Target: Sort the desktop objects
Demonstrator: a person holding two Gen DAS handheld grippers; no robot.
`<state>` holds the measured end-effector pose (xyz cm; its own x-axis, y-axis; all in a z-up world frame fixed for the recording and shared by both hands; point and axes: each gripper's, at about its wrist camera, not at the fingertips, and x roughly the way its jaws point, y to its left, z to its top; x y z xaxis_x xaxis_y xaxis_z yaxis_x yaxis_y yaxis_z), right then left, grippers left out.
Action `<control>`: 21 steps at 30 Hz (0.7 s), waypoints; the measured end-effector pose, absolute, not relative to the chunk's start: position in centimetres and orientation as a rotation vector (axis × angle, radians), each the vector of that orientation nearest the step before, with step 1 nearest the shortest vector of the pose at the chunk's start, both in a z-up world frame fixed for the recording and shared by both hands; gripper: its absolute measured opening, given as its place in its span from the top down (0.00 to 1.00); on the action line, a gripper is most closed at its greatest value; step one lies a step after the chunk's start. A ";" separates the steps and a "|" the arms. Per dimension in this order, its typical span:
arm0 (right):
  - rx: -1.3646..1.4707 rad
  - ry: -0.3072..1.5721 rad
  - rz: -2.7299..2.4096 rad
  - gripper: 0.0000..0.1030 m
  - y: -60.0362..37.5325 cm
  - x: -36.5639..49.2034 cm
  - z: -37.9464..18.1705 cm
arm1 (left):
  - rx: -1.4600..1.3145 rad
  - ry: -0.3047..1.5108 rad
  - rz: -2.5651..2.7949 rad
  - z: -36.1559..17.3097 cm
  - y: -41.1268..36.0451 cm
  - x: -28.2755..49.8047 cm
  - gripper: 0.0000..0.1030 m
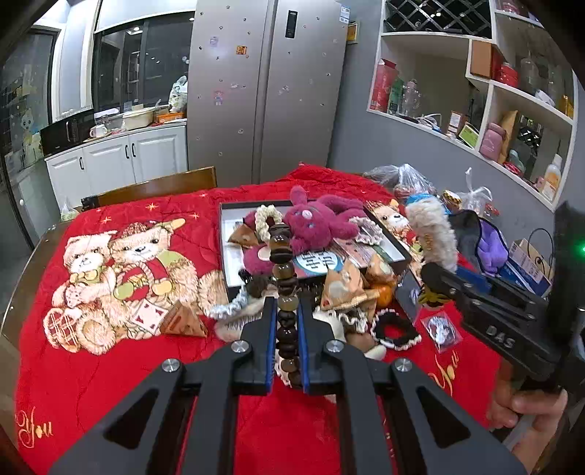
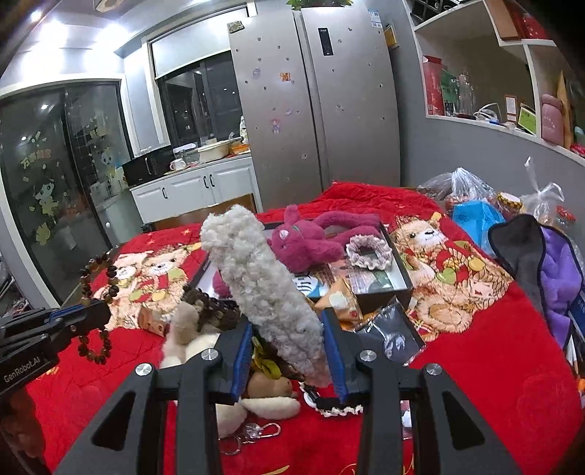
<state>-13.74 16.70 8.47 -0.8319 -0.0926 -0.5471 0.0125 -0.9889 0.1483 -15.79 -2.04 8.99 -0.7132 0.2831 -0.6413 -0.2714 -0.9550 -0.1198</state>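
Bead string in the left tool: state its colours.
Dark brown beads mixed with translucent amber-grey ones; the bead string shows best in the left wrist view, gripped by the left tool.

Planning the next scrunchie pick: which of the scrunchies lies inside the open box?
The pink-and-white knitted scrunchie, beside the magenta plush rabbit in the dark box. The black, white-edged scrunchie lies on the red cloth.

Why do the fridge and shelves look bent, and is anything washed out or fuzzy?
Left wrist view: the fisheye lens bows the tall silver fridge and white wall shelves. Right wrist view: ceiling lights glare white; the held fluffy grey plush strip looks slightly soft.
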 end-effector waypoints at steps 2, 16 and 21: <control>0.871 -0.220 -2.937 0.65 16.8 -13.7 9.4 | -1.016 -0.025 2.661 9.5 -1.9 -16.4 0.90; 0.840 -0.179 -3.019 0.65 19.1 -17.4 13.9 | -1.062 -0.003 2.649 10.9 1.1 -23.3 0.90; 0.864 -0.158 -3.013 0.65 19.6 -20.0 14.0 | -1.109 0.011 2.639 9.6 2.8 -26.5 0.89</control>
